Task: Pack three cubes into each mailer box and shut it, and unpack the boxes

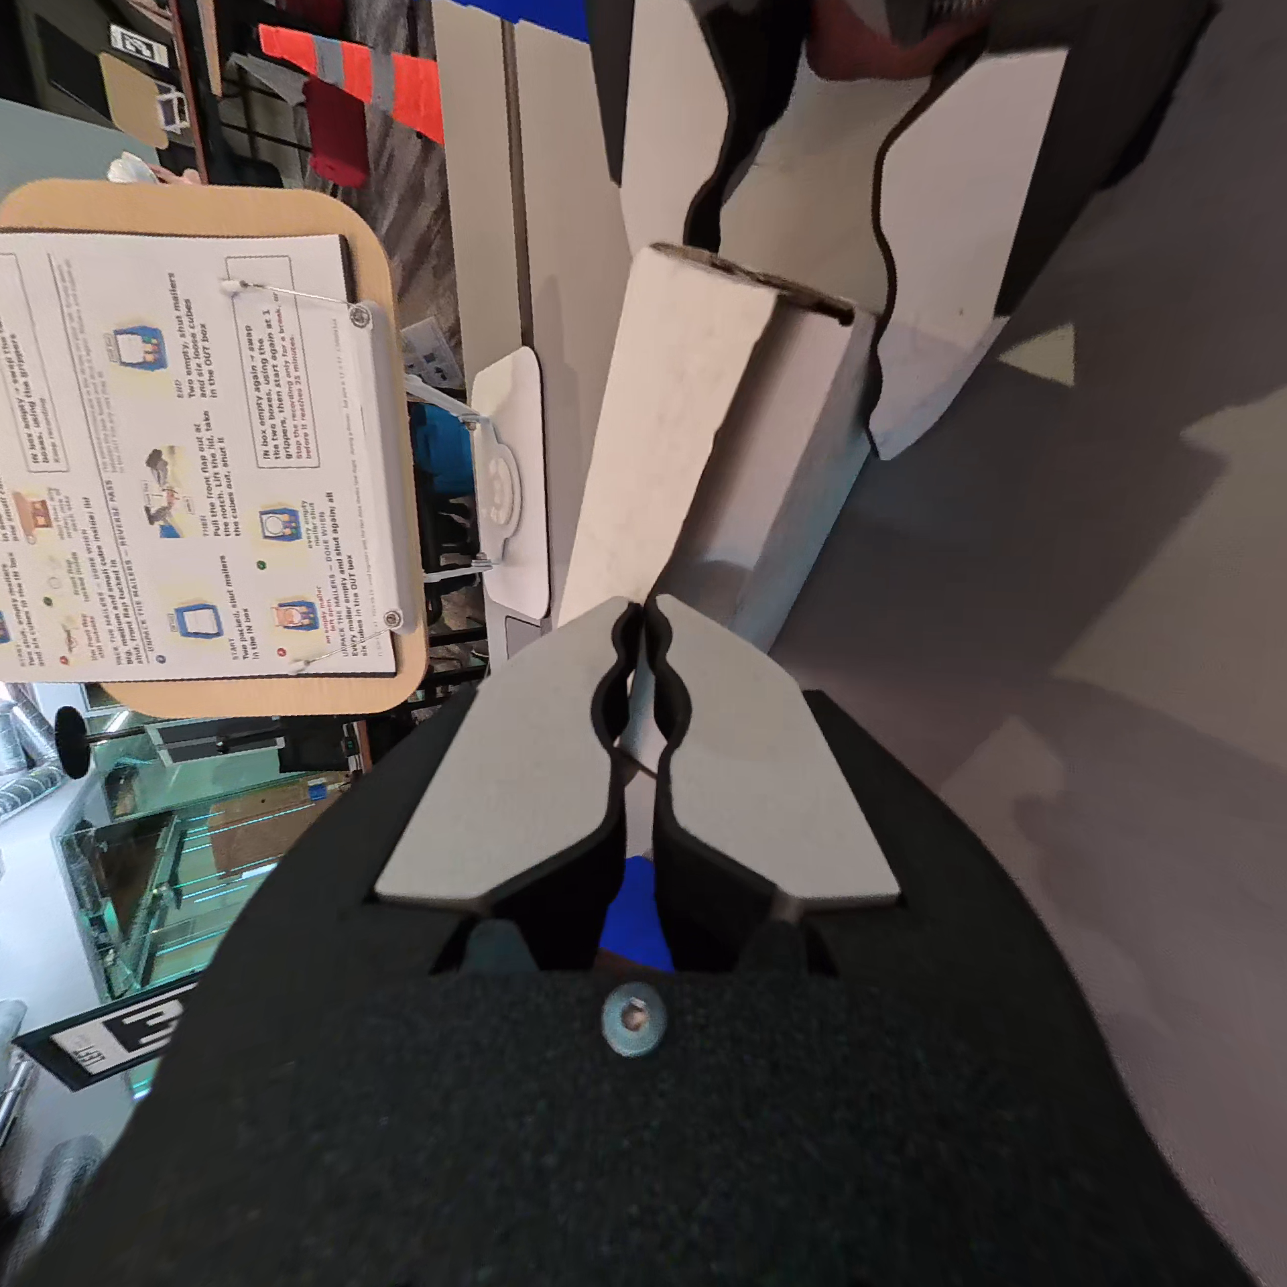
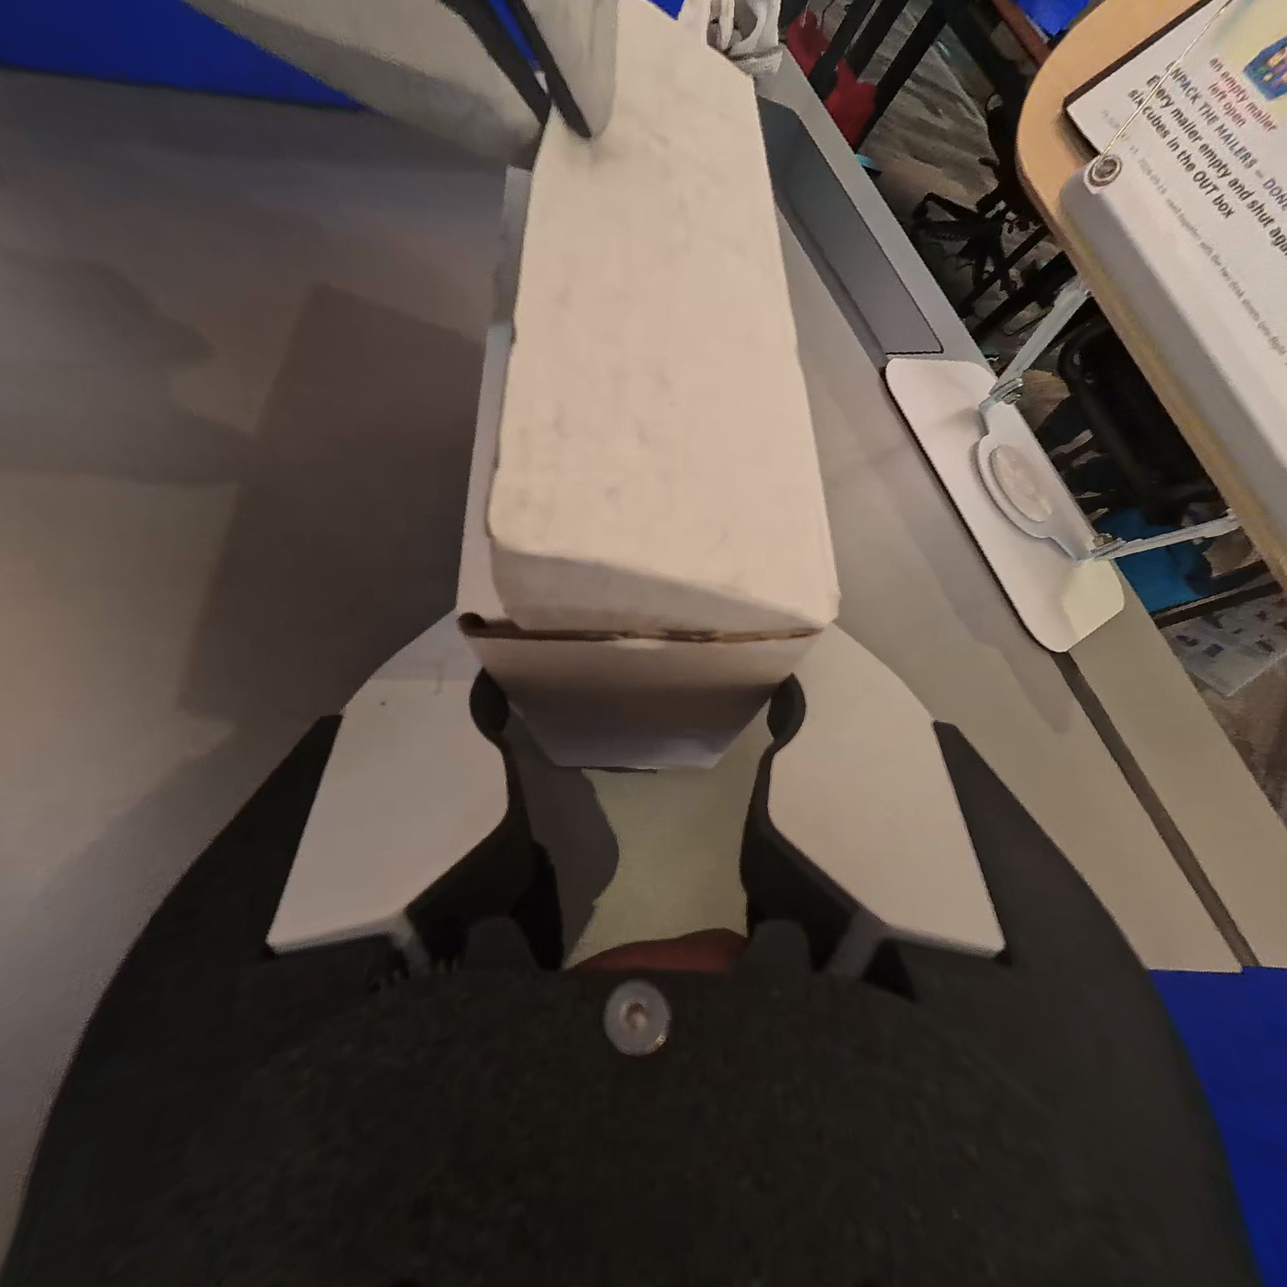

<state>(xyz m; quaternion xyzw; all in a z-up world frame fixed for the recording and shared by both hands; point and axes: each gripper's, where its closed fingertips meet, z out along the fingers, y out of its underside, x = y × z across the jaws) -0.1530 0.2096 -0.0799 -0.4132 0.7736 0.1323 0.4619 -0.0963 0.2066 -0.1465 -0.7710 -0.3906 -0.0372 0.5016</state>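
Note:
A white cardboard mailer box point(image 1: 682, 432) is held off the grey table between both grippers; its lid is down. My left gripper point(image 1: 642, 616) is shut, pinching a thin white flap point(image 1: 644, 717) at the box's near end. My right gripper point(image 2: 637, 696) grips the other end of the mailer box point(image 2: 654, 390) across its width, fingers against both sides. The right gripper also shows at the top of the left wrist view point(image 1: 801, 209), and the left gripper's finger shows far off in the right wrist view point(image 2: 557, 76). No cubes are in view.
An instruction sheet on a wooden board point(image 1: 209, 446) stands past the table edge, also in the right wrist view point(image 2: 1184, 209). Its white clamp base point(image 2: 1003, 501) sits on the table edge. The grey table point(image 2: 174, 487) stretches left. A blue surface point(image 2: 139, 42) lies behind. Across from one pair of fingers to the other is roughly 9 cm.

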